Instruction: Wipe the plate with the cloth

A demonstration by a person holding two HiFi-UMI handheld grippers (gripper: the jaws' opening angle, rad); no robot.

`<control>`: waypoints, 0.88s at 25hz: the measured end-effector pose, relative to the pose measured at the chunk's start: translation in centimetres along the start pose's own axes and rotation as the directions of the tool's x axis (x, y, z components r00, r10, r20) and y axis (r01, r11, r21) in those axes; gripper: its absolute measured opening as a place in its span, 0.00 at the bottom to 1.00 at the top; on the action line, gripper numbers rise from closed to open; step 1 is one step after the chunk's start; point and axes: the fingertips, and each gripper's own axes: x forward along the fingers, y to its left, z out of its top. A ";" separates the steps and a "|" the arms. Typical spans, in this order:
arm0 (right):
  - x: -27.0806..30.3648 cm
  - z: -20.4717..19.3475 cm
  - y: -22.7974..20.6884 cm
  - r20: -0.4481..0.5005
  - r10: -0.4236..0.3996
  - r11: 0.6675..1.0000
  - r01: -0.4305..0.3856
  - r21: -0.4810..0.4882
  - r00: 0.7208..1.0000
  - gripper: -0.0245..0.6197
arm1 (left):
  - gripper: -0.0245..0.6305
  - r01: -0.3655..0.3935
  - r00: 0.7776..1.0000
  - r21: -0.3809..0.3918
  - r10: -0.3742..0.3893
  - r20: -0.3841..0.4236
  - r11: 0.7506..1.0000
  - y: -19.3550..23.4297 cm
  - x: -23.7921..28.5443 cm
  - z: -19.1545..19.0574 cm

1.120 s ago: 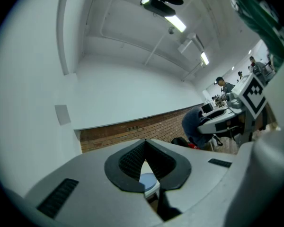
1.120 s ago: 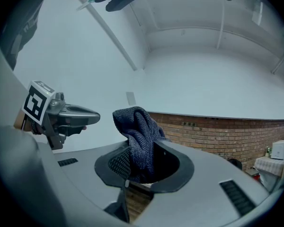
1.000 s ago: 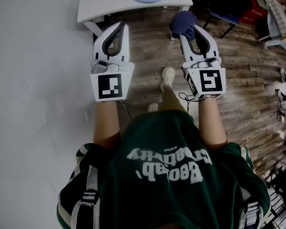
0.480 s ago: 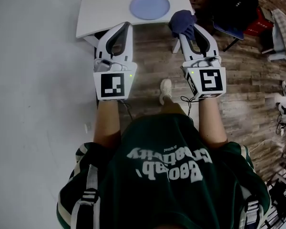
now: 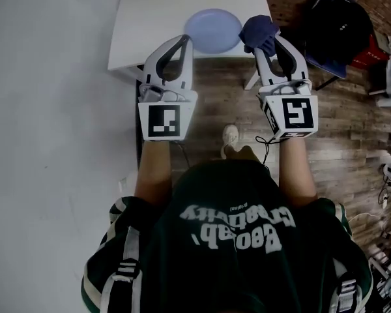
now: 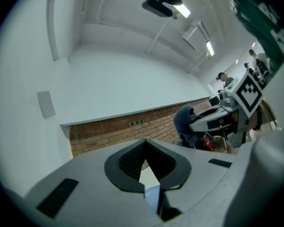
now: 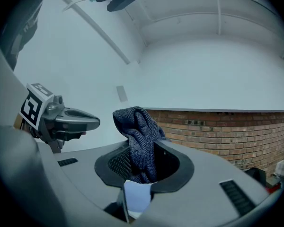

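Note:
A pale blue plate (image 5: 212, 30) lies near the front edge of a white table (image 5: 150, 18) in the head view. My right gripper (image 5: 265, 41) is shut on a dark blue cloth (image 5: 258, 29), which bunches up out of its jaws just right of the plate. In the right gripper view the cloth (image 7: 141, 135) stands up between the pads. My left gripper (image 5: 184, 40) is held at the plate's near-left rim with its jaws together and nothing in them. The left gripper view shows the dark pads (image 6: 128, 162) meeting at their tips.
The table stands on a wooden floor (image 5: 352, 129), with a white surface to its left. A dark bag or chair (image 5: 339, 28) sits right of the table. The person's shoe (image 5: 231, 135) is below the grippers. A brick wall (image 7: 227, 131) runs behind.
Both grippers have moved forward toward the table. The plate now lies directly at their tips, and the cloth is beside the plate's right rim.

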 end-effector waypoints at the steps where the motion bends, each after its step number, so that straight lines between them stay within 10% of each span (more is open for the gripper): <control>1: 0.9 -0.2 -0.6 0.001 0.005 1.000 -0.005 -0.001 1.000 0.16 | 0.04 -0.006 1.000 -0.004 0.006 -0.005 1.000 0.3 1.0 -0.3; 22: 13.6 -4.2 -2.9 0.001 0.151 0.988 -0.151 0.025 0.989 0.16 | 0.04 -0.101 0.993 -0.026 0.100 -0.068 0.995 6.6 9.8 -5.8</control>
